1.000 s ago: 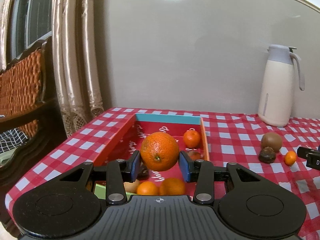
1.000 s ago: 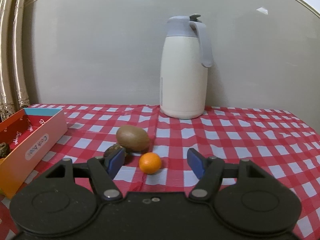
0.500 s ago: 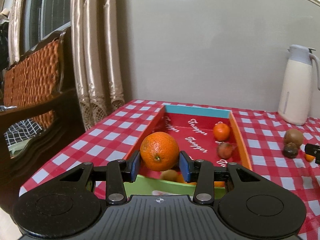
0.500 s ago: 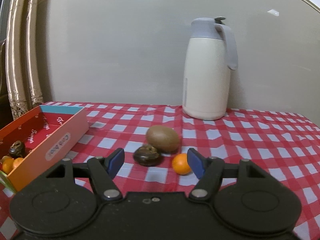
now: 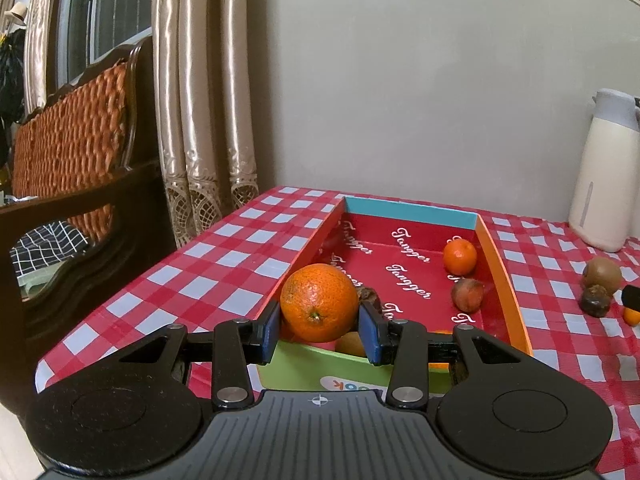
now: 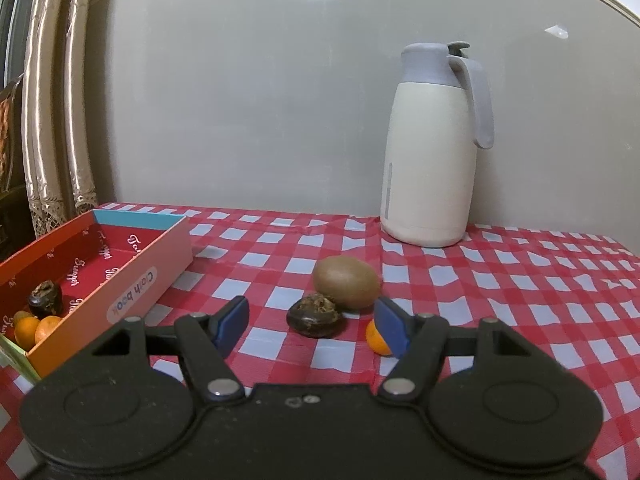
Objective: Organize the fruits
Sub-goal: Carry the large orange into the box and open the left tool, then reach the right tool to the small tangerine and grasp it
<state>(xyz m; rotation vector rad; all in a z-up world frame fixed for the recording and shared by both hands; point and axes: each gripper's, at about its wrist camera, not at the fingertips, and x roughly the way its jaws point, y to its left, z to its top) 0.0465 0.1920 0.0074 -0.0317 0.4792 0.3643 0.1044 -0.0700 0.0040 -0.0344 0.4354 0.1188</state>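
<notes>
My left gripper (image 5: 319, 330) is shut on a large orange (image 5: 319, 302), held over the near left corner of the red box (image 5: 502, 268). The box holds a small tangerine (image 5: 460, 256), a reddish-brown fruit (image 5: 467, 295) and more small fruits near its front wall. My right gripper (image 6: 312, 326) is open and empty above the checked cloth. A dark wrinkled fruit (image 6: 315, 317) lies just beyond, between its fingers. A brown kiwi (image 6: 346, 282) sits behind it. A small orange fruit (image 6: 375, 338) is partly hidden by the right finger (image 6: 390, 330).
A cream thermos jug (image 6: 432, 152) stands at the back of the table by the wall. A wooden chair (image 5: 76, 168) and curtains (image 5: 196, 100) stand off the table's left edge. The box also shows at the left of the right wrist view (image 6: 140, 276).
My left gripper with the orange has drawn back and left, from over the box's middle to its near left corner. My right gripper has shifted left, centring on the dark fruit.
</notes>
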